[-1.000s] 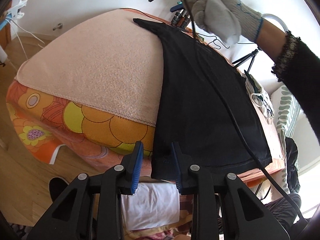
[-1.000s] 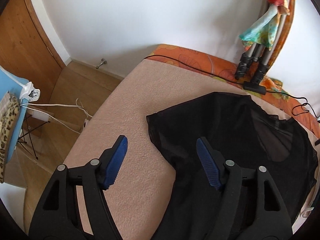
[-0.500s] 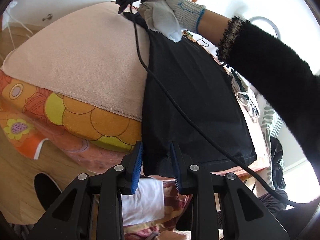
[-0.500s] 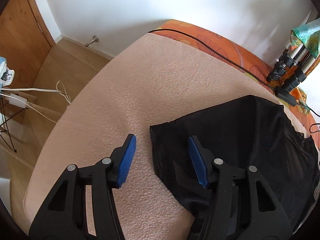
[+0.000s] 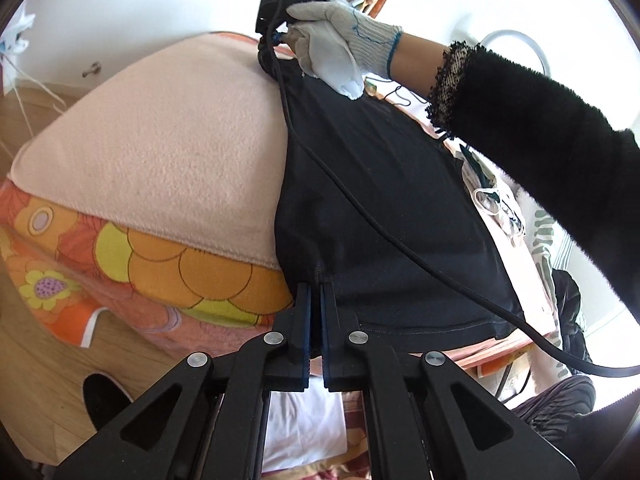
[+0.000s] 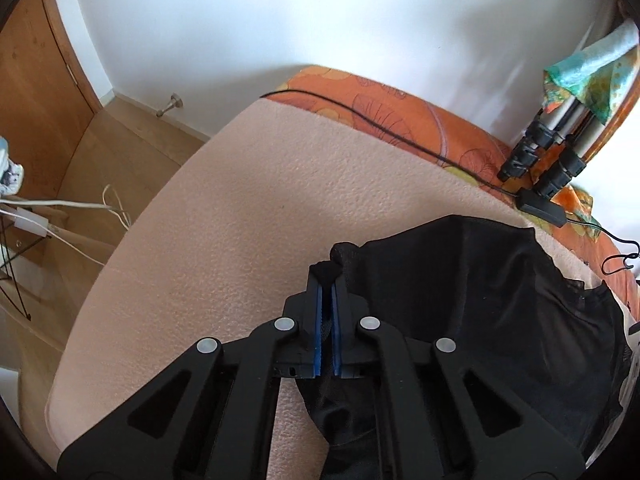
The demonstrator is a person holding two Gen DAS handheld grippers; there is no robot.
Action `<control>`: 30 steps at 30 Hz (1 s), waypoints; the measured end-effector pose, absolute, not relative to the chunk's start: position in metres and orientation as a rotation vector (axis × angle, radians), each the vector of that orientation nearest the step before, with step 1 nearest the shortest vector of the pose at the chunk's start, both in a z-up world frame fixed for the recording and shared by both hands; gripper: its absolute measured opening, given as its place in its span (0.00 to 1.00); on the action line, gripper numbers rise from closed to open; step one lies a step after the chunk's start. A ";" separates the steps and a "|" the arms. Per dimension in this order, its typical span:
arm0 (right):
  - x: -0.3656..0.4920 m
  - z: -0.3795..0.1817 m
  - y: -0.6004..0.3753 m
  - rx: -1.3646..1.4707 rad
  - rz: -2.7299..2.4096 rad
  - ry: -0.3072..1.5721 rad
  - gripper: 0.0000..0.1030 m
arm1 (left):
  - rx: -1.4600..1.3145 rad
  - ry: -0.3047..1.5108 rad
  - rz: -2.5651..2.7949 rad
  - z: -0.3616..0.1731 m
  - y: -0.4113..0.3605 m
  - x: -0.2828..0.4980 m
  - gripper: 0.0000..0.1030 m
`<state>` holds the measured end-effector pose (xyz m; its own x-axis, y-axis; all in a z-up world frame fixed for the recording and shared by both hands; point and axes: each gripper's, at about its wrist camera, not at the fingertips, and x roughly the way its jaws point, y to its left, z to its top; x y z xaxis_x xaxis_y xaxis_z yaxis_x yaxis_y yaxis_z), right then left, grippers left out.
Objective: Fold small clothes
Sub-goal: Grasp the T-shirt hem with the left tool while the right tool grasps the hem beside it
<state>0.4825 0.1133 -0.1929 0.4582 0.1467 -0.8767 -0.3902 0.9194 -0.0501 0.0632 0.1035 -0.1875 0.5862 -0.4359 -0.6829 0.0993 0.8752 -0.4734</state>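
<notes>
A black garment [image 5: 380, 200] lies flat on a pink blanket [image 5: 160, 140] over a bed. My left gripper [image 5: 315, 292] is shut on the garment's near hem corner at the bed's edge. My right gripper [image 6: 327, 280] is shut on the far corner of the same garment [image 6: 480, 288], bunching the cloth between its blue pads. In the left wrist view the right gripper [image 5: 268, 60] shows at the far end, held by a gloved hand [image 5: 336, 44], its cable trailing across the garment.
An orange flowered sheet [image 5: 140, 260] hangs below the blanket. Tripod legs [image 6: 544, 156] and a black cable [image 6: 380, 128] lie at the bed's far side. More clothes [image 5: 496, 200] are piled to the right. Wooden floor [image 6: 120, 140] with white cords lies left.
Both grippers have closed: the left on the near hem corner, the right on the far corner of the black garment. Both were open over the cloth before.
</notes>
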 end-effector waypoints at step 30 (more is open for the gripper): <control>0.474 -0.175 -0.135 -0.062 0.105 0.993 0.04 | -0.127 0.930 -0.585 -0.181 -0.028 0.076 0.02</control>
<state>0.4740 -0.1351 -0.1747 0.5418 0.0598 -0.8384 -0.1167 0.9932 -0.0046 0.0764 -0.0276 -0.1810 0.4554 -0.5261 -0.7182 0.4191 0.8384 -0.3484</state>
